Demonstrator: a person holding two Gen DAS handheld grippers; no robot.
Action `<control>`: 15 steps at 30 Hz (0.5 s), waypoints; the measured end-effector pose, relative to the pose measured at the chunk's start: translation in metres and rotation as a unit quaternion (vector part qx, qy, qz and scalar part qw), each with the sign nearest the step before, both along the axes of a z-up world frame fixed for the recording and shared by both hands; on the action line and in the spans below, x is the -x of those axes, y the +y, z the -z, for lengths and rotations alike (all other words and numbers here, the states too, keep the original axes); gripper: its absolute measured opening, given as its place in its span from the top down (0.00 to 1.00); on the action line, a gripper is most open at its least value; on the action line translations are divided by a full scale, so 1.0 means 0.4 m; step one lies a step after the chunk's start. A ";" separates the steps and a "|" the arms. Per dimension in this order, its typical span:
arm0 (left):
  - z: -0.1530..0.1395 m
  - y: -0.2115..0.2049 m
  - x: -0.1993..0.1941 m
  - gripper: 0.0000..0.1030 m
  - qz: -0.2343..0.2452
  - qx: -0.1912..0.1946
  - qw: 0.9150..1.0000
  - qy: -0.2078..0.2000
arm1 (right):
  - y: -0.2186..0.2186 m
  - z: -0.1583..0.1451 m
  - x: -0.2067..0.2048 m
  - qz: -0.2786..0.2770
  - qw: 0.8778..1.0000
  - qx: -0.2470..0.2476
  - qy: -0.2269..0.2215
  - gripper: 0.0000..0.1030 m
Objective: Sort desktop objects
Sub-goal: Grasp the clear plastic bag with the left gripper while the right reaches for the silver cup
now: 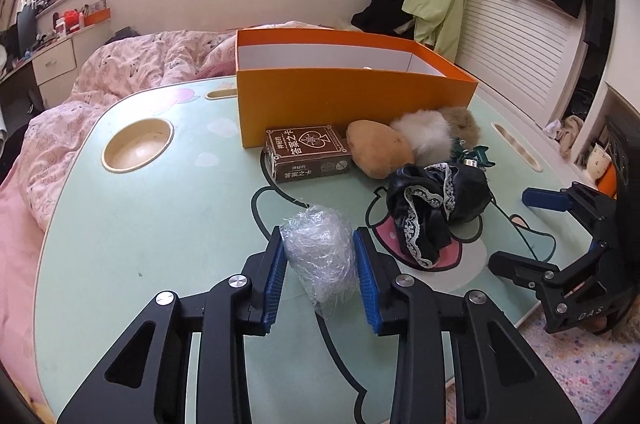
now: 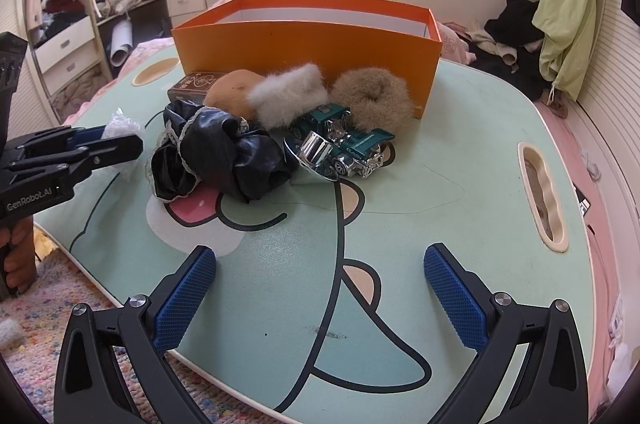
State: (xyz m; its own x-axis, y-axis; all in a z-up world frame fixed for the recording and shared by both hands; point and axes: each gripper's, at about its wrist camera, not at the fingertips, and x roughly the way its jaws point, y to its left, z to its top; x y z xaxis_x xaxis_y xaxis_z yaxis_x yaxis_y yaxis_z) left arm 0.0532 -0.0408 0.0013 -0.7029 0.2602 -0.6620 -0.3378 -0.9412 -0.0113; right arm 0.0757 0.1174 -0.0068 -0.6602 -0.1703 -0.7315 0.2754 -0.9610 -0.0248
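Observation:
My left gripper (image 1: 319, 242) is shut on a crumpled clear plastic wrap bundle (image 1: 320, 256), its blue pads pressing both sides, just above the mint green table (image 1: 160, 224). Beyond it lie a brown card box (image 1: 308, 153), a tan pouch (image 1: 378, 147), a white fur scrunchie (image 1: 422, 133), a black lace-trimmed scrunchie (image 1: 436, 203) and the orange box (image 1: 352, 87). In the right wrist view my right gripper (image 2: 320, 264) stands open over bare table, with nothing between its fingers. Ahead of it are a green toy car (image 2: 340, 143), the black scrunchie (image 2: 216, 151) and a brown fur scrunchie (image 2: 372, 95).
The table has a round cup recess (image 1: 138, 143) at the left and a slot handle (image 2: 542, 195) at the right. A pink quilt (image 1: 132, 63) lies behind and to the left of the table. A speckled rug (image 2: 48, 328) lies below the near edge.

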 end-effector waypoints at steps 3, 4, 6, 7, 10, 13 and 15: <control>-0.001 0.005 0.000 0.66 0.001 0.003 1.000 0.002 | 0.024 -0.014 -0.002 0.013 0.999 0.029 0.006 0.03; -0.001 0.004 0.001 0.66 0.000 0.003 1.000 0.002 | 0.036 -0.023 -0.004 0.015 0.999 0.048 0.012 0.09; -0.001 -0.002 0.004 0.66 -0.002 -0.001 1.000 0.002 | 0.061 -0.047 -0.004 0.019 0.995 0.094 0.022 0.13; -0.002 -0.004 0.004 0.66 -0.003 -0.002 1.000 0.002 | 0.073 -0.058 0.005 0.024 0.993 0.117 0.023 0.17; 0.001 -0.004 0.006 0.66 -0.004 -0.004 1.000 0.000 | 0.079 -0.075 0.047 0.025 0.986 0.164 -0.001 0.41; 0.001 -0.006 0.005 0.66 -0.002 -0.004 1.000 0.001 | 0.053 -0.070 0.090 0.028 0.987 0.158 -0.025 0.61; 0.001 -0.007 0.004 0.66 -0.002 -0.005 1.000 0.002 | 0.036 -0.063 0.103 0.031 0.987 0.156 -0.034 0.63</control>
